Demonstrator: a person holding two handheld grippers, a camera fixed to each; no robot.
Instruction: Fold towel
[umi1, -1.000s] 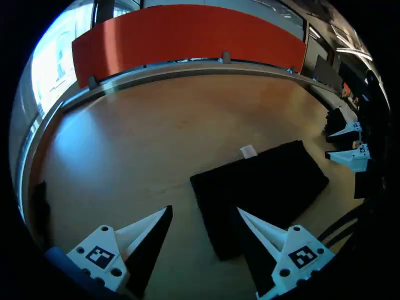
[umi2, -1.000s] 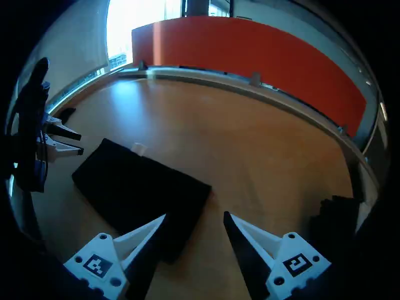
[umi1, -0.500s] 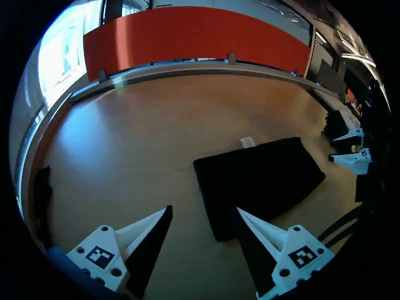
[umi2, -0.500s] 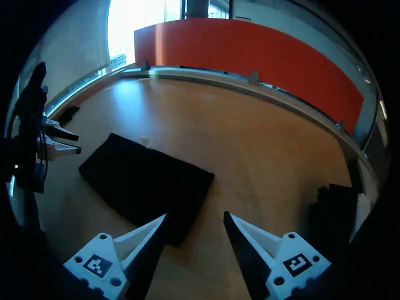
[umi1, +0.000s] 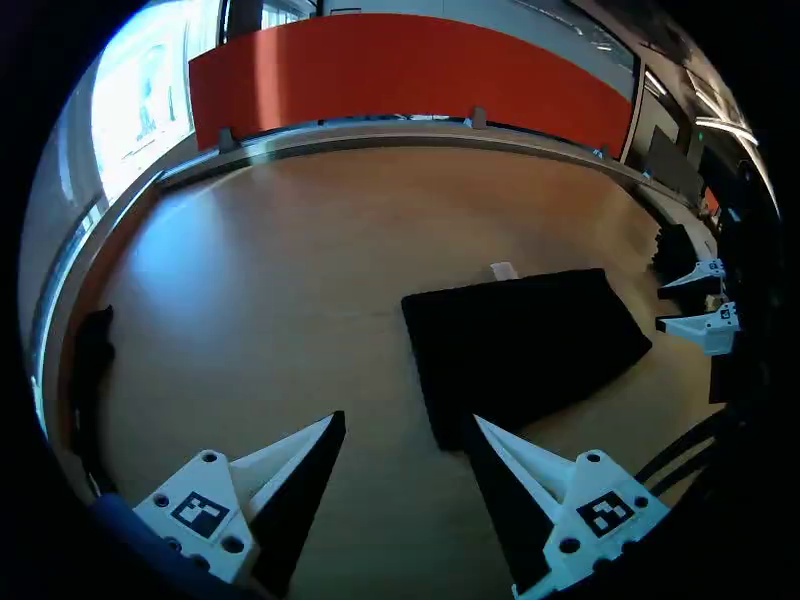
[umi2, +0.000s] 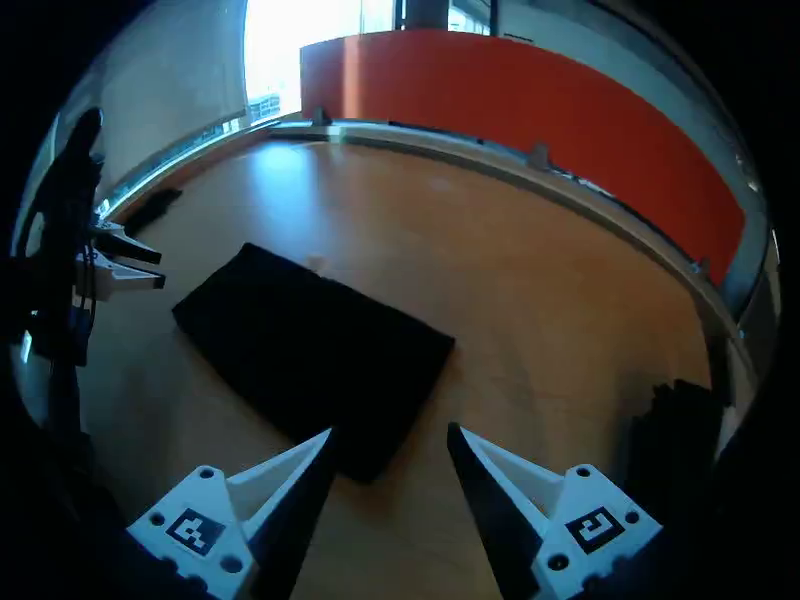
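While the left gripper hangs over the wooden table, its two fingers stand wide apart with nothing between them. In the left gripper view the black towel lies flat on the table towards four o'clock, its near corner just beyond the finger on that side. A small white tag pokes out at its far edge. At three o'clock the right gripper hovers just beside the towel's end, parted and empty. An orange partition runs along the table's far side at twelve.

From the right gripper view, the right gripper is spread equally wide and grips nothing. The towel sits towards eight o'clock, its near corner reaching down between the fingertips. The left gripper is at nine o'clock, near the towel's far end. A dark pile rests at four o'clock.
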